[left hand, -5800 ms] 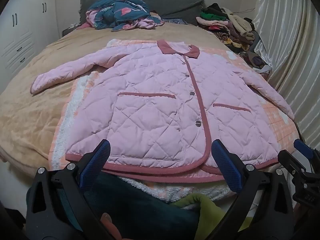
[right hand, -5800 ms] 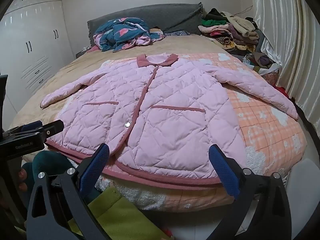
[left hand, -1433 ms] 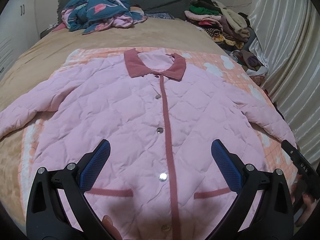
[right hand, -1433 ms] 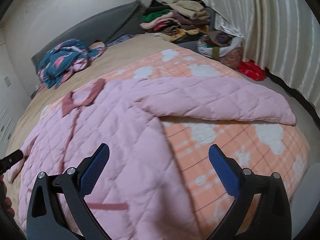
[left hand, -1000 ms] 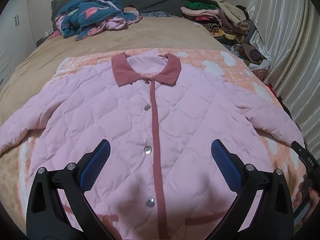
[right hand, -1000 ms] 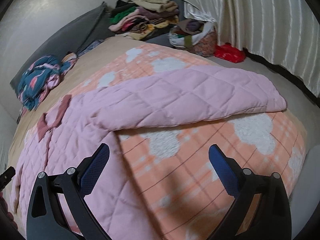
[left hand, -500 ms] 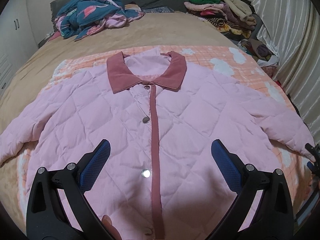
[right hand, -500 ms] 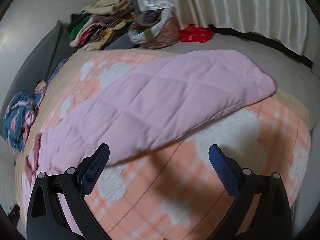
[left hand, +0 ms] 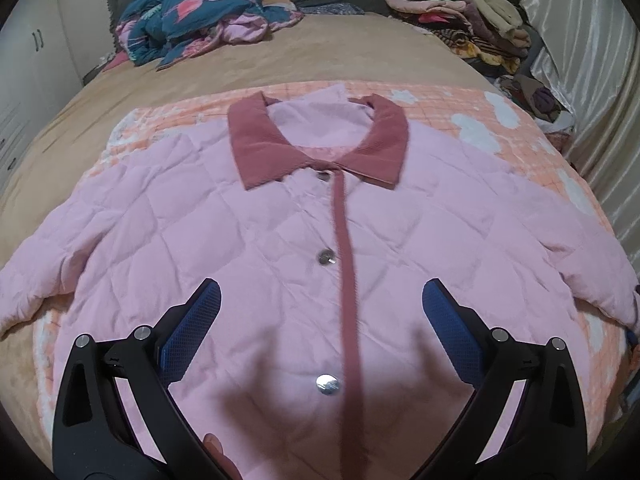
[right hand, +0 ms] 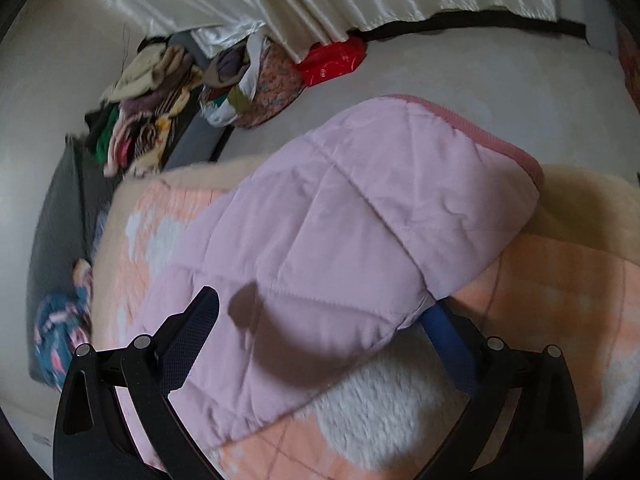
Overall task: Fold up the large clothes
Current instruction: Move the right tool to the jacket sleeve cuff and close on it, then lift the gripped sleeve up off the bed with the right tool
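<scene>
Now the jacket sleeve (right hand: 360, 216) lies between the right gripper's (right hand: 320, 320) spread fingers (right hand: 192, 332), unclamped.

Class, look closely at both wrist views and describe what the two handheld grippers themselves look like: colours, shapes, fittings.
The left gripper and the right gripper look alike: two black, angular plastic arms spreading in a V, each fitted with round silver bolts. Each finger carries a long blue pad with a fine mesh-like texture. No cables, markings or sleeves show in either view.
</scene>
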